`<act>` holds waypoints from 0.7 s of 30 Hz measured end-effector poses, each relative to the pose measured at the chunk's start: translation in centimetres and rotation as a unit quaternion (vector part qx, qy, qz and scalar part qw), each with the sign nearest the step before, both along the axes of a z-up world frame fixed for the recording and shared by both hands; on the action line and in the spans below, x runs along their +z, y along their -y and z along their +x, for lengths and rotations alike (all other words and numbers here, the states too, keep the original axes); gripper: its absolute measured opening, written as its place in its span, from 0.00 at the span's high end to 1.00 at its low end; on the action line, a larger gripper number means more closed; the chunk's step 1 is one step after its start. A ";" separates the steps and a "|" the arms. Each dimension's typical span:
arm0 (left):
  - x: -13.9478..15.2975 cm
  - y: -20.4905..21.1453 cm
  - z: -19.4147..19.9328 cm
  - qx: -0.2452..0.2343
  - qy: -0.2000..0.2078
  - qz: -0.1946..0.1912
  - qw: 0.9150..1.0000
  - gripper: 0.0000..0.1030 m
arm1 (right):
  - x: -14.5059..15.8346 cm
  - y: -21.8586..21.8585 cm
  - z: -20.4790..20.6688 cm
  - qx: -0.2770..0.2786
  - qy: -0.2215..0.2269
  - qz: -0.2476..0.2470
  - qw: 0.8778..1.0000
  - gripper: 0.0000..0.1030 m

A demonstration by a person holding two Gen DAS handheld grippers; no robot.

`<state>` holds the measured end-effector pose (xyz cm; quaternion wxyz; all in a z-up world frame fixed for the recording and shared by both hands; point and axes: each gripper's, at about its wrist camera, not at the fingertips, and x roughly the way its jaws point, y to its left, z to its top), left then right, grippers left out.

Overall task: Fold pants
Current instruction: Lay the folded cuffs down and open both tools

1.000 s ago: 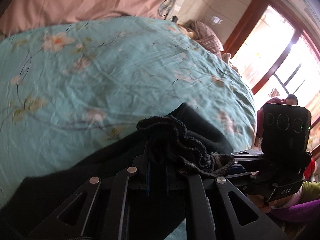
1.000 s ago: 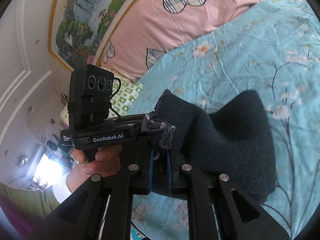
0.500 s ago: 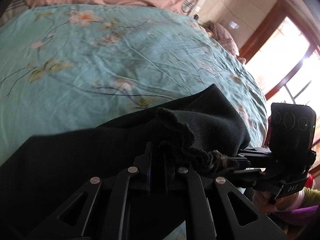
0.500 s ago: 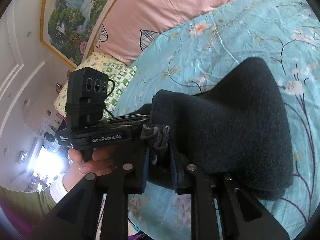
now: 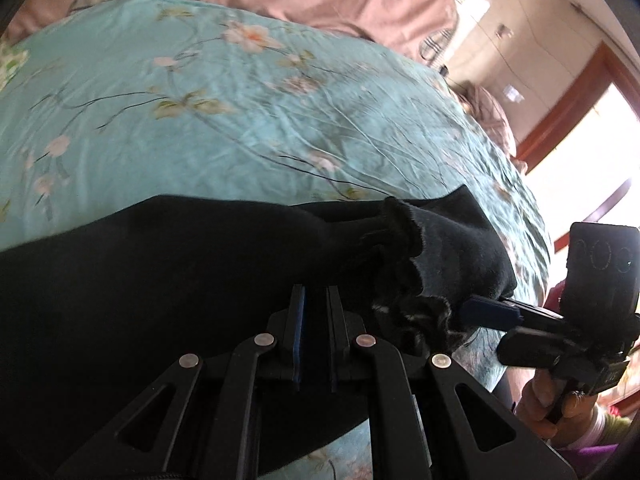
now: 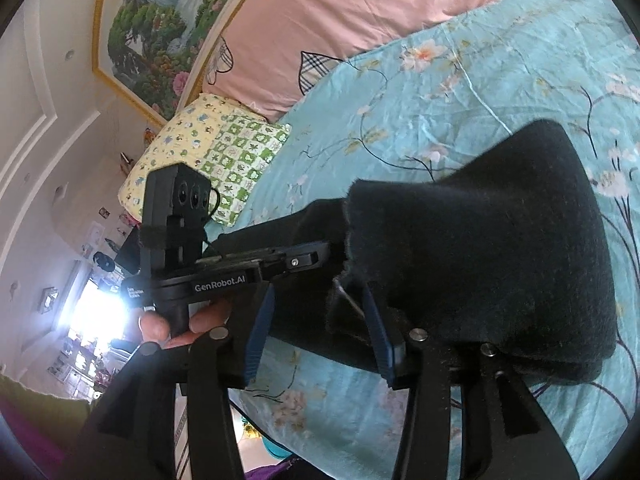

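Observation:
The black pants lie folded on the teal flowered bedsheet; they also show in the right wrist view. My left gripper has its jaws a narrow gap apart, with the cloth lying over and past them; whether cloth is pinched cannot be made out. My right gripper is open, its blue pads wide apart around the frayed hem. The right gripper also shows at the right of the left wrist view, touching the hem.
A pink pillow or quilt with plaid hearts lies at the head of the bed. A yellow-green patterned pillow sits at the bed's far corner. A bright window with a red frame is off the bed's side.
The pants came down from a raised bunch to lie flat on the bed. My right gripper opened and let go of the hem. My left gripper's jaws parted slightly.

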<state>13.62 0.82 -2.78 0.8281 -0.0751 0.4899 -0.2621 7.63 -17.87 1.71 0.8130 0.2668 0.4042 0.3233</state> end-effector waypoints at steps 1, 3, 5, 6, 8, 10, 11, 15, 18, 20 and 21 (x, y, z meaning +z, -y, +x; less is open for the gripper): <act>0.0 -0.3 -0.1 0.006 -0.002 -0.001 1.000 0.90 | 0.2 0.0 0.0 0.000 0.003 0.000 1.000 0.54; -0.1 -1.1 -0.4 0.025 -0.006 -0.004 1.000 0.90 | 0.6 -0.2 0.1 0.003 0.008 -0.002 1.000 0.54; -0.1 -1.9 -0.8 0.041 -0.011 -0.014 0.999 0.90 | 0.9 -0.5 0.4 0.006 0.011 -0.005 1.000 0.54; -0.1 -2.3 -1.0 0.050 -0.011 -0.016 0.999 0.90 | 1.1 -0.7 0.5 0.009 0.013 -0.005 1.000 0.54; 0.0 -3.1 -1.6 0.071 -0.010 -0.018 0.997 0.88 | 1.2 -0.9 0.7 0.011 0.015 -0.007 1.000 0.54; 0.2 -4.0 -2.2 0.092 -0.008 -0.024 0.995 0.86 | 1.4 -1.3 1.0 0.017 0.017 -0.009 1.000 0.54; 0.3 -4.5 -2.5 0.102 -0.008 -0.027 0.994 0.84 | 1.5 -1.6 1.2 0.021 0.019 -0.012 1.000 0.54; 1.0 -6.5 -3.9 0.146 -0.001 -0.034 0.989 0.75 | 1.9 -2.7 1.9 0.035 0.025 -0.017 0.999 0.54; 1.2 -8.3 -5.1 0.183 -0.004 -0.042 0.982 0.75 | 2.1 -3.8 2.5 0.050 0.028 -0.023 0.998 0.54; 1.3 -9.6 -5.8 0.207 -0.009 -0.049 0.977 0.75 | 2.3 -4.6 2.8 0.057 0.032 -0.023 0.998 0.54; 1.3 -10.2 -6.2 0.219 -0.010 -0.051 0.974 0.75 | 2.3 -4.9 3.0 0.061 0.033 -0.023 0.997 0.54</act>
